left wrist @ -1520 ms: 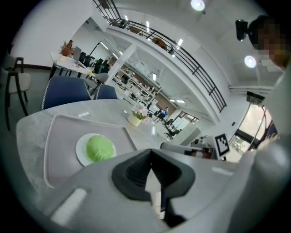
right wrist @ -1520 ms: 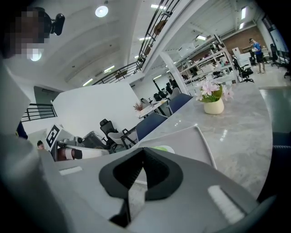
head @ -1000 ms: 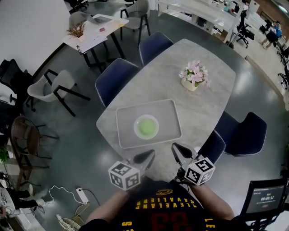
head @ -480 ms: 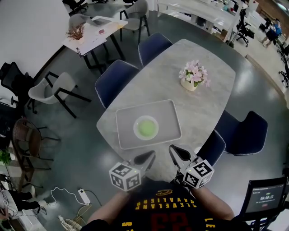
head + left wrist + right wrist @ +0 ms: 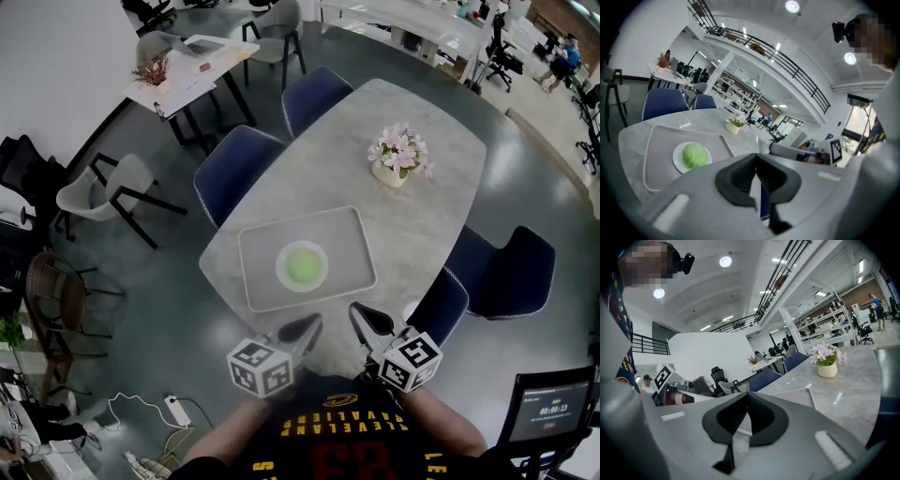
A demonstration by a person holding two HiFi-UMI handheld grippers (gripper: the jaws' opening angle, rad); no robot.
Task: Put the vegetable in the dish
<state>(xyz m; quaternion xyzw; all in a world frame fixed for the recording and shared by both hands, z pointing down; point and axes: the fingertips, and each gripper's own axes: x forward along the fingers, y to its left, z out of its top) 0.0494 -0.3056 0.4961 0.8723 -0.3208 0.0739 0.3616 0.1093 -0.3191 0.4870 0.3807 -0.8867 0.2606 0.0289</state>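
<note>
A round green vegetable (image 5: 302, 266) (image 5: 694, 155) lies in a small white dish (image 5: 286, 278) (image 5: 678, 161) in the middle of a grey tray (image 5: 342, 236) (image 5: 658, 145) on the marble table (image 5: 412, 225). My left gripper (image 5: 307, 325) hovers near the table's front edge, just short of the tray, its jaws shut and empty. Beside it on the right, my right gripper (image 5: 364, 317) is also shut with nothing in it. Both point toward the tray. In the right gripper view a corner of the tray (image 5: 797, 397) shows past the closed jaws.
A pot of pink flowers (image 5: 398, 157) (image 5: 827, 360) stands farther back on the table. Blue chairs (image 5: 239, 164) ring the table on the left, far side and right (image 5: 506, 277). A cable and power strip (image 5: 173, 408) lie on the floor at the lower left.
My right gripper has edged slightly left and toward the tray. The left gripper has hardly moved. The vegetable stays in the dish.
</note>
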